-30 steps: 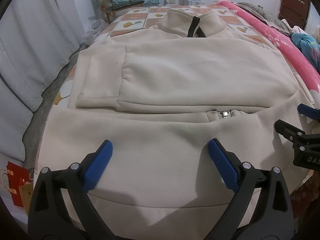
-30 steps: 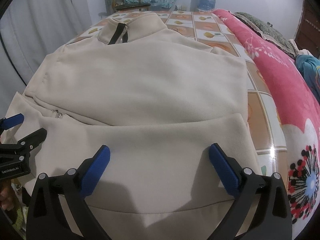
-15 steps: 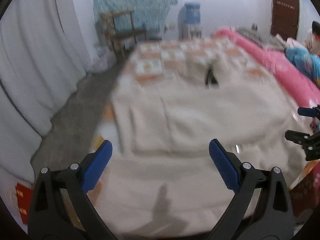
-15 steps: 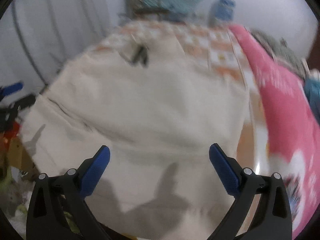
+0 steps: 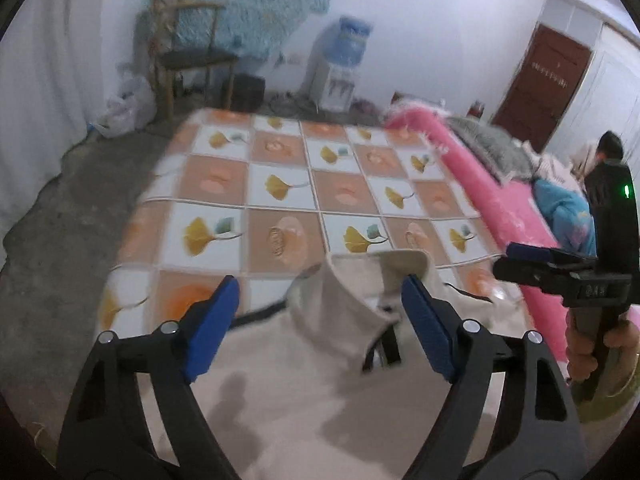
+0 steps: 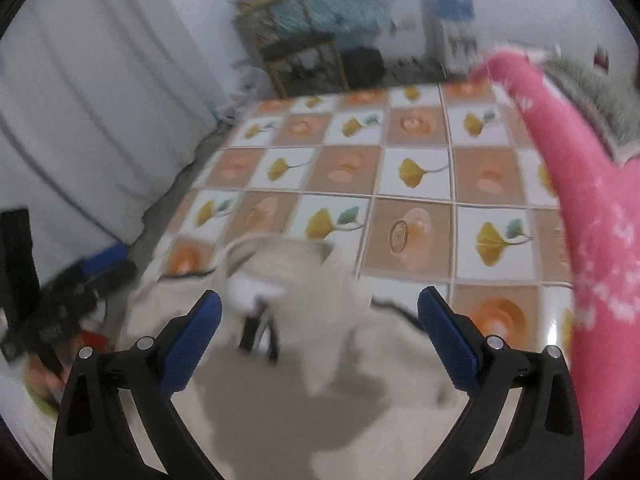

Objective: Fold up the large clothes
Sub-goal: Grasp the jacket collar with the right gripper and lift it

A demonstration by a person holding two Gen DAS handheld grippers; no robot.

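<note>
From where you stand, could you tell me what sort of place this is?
Probably a bedroom at home: a pink quilt on a bed, a wooden chair and a water dispenser by the wall.

Cream zip-collar sweatshirt [image 5: 320, 380], flat on checkered tablecloth [image 5: 280, 196]

White walls, grey floor [image 5: 60, 216], wooden chair [image 5: 188, 56], water dispenser [image 5: 340, 68] (blurred), brown door [image 5: 544, 80].
</note>
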